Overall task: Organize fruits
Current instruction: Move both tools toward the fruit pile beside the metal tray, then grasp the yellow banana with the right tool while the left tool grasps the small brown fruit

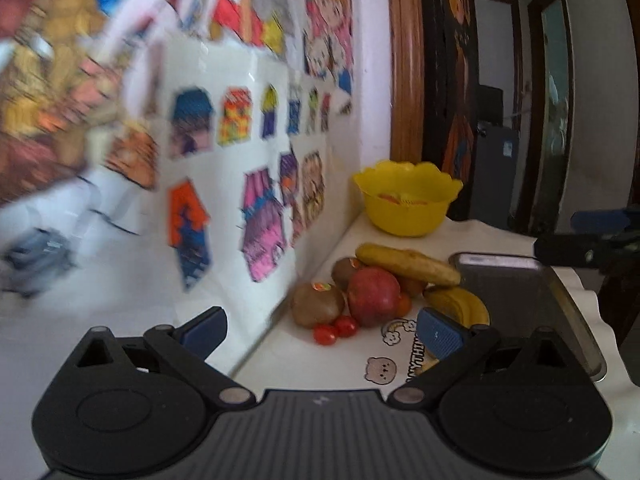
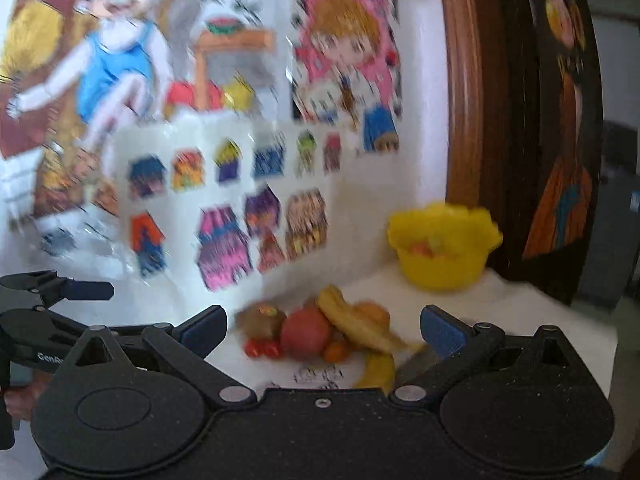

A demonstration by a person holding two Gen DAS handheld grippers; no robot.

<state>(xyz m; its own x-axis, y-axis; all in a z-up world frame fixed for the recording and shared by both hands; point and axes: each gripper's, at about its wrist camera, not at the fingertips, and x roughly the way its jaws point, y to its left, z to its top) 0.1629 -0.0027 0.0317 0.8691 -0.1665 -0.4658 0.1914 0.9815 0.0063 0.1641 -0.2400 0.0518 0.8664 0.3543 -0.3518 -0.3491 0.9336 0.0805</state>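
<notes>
A pile of fruit lies on a white table by the wall: a red apple (image 1: 373, 295), two kiwis (image 1: 317, 305), cherry tomatoes (image 1: 335, 330), a long banana (image 1: 406, 263) and a curved banana (image 1: 460, 305). Behind them stands a yellow bowl (image 1: 408, 200) with some fruit inside. My left gripper (image 1: 322, 330) hovers open in front of the pile, nothing between its fingers. In the blurred right wrist view the apple (image 2: 306, 332), bananas (image 2: 356, 322) and bowl (image 2: 442, 248) appear again, and my right gripper (image 2: 324, 330) is open and empty, short of the pile.
A dark metal tray (image 1: 520, 300) lies right of the fruit. The wall (image 1: 224, 128) on the left is covered with colourful pixel-art pictures. A wooden door frame (image 1: 404, 60) stands behind the bowl. The other gripper shows at the edge of each view (image 2: 48, 312).
</notes>
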